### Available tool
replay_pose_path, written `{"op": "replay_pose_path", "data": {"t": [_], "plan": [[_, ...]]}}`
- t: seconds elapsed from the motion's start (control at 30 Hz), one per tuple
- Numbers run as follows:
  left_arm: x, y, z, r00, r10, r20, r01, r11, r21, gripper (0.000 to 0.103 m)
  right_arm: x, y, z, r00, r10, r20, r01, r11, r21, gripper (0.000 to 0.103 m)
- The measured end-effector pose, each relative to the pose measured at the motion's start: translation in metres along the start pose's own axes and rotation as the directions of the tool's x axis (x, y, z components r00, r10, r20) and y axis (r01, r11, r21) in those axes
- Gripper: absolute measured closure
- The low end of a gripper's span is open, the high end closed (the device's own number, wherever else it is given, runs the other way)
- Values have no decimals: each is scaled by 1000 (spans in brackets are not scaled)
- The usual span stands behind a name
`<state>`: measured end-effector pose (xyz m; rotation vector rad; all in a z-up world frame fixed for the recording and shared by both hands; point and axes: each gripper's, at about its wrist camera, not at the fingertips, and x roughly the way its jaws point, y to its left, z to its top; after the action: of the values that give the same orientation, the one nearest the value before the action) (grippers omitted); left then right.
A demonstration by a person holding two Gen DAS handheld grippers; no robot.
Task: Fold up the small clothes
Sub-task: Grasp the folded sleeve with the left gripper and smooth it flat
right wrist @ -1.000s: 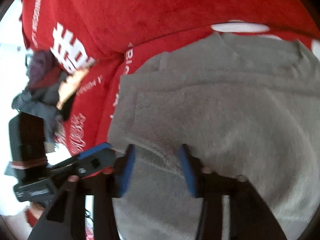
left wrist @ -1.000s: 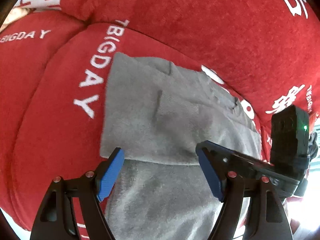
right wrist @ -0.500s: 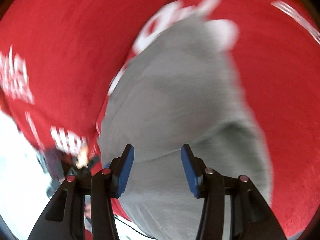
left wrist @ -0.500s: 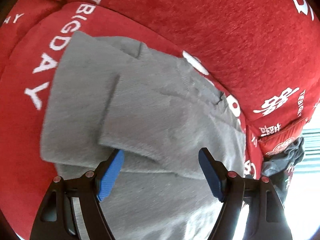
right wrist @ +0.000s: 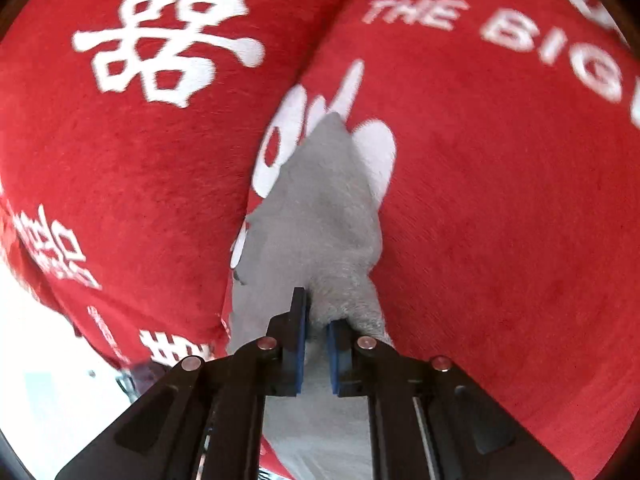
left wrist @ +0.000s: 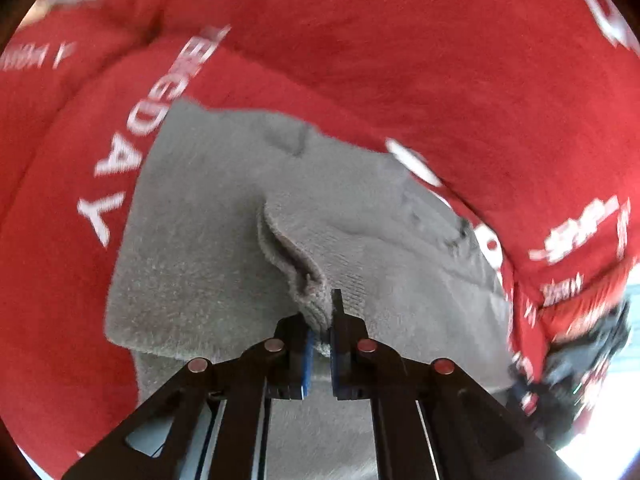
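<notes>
Red plush fills both of my views: a sofa cover [left wrist: 400, 60] printed with white lettering and large white characters, its seat cushion meeting the backrest along a crease that runs from the upper left toward the right of the left wrist frame. On my right wrist view the same red cover [right wrist: 500, 200] takes up nearly everything, with the crease climbing from bottom centre to the top.

The grey garment [left wrist: 208, 248] lies spread on the seat cushion, covering the centre and lower part of the left wrist frame, partly folded over itself with a raised ridge of knit running down toward my gripper. On the right wrist view I see it as a narrow grey strip [right wrist: 320, 208] rising from bottom centre to mid-frame, bunched where I hold it.

At the far right edge of the left wrist frame there is a blurred dark bundle [left wrist: 580, 360]; I cannot tell what it is.

My left gripper [left wrist: 320, 340] is closed down to a slim gap, pinching the ribbed edge of the garment between its blue pads. My right gripper [right wrist: 316, 340] is likewise nearly closed, clamping a bunched fold of the same grey cloth.
</notes>
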<state>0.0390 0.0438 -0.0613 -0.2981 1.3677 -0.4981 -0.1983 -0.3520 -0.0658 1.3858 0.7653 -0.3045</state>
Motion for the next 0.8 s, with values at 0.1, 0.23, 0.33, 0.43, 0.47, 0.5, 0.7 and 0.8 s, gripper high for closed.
{"op": "replay_pose_path", "data": {"t": [0.1, 0.23, 0.33, 0.43, 0.47, 0.5, 0.7, 0.8], "plan": [[4, -5, -14, 1000, 15, -22, -14, 998, 58, 96, 5, -15, 5, 999, -26, -24, 26, 1000, -2, 93], [16, 8, -25, 998, 40, -40, -38, 998, 45, 95, 14, -33, 7, 999, -3, -34, 4, 1000, 20, 97], [9, 15, -25, 998, 62, -29, -61, 997, 38, 94, 8, -38, 7, 998, 17, -55, -15, 1000, 26, 93], [-1, 26, -23, 992, 119, -32, -118, 993, 27, 85, 1, -34, 5, 994, -9, -110, 11, 1000, 13, 84], [-5, 30, -22, 990, 138, -32, -137, 990, 26, 85, 0, -31, 3, 991, -20, -130, 21, 1000, 1, 68], [-10, 33, -21, 987, 157, -33, -156, 987, 28, 85, -4, -25, -2, 987, -32, -159, 29, 999, -23, 60], [-24, 21, -21, 972, 235, -30, -231, 969, 85, 63, -46, -5, 1, 988, -96, -121, 78, 986, -145, 48], [-22, -2, -22, 967, 254, 20, -254, 959, 128, 19, -44, -14, 25, 991, -109, -77, 101, 990, -101, 47]]}}
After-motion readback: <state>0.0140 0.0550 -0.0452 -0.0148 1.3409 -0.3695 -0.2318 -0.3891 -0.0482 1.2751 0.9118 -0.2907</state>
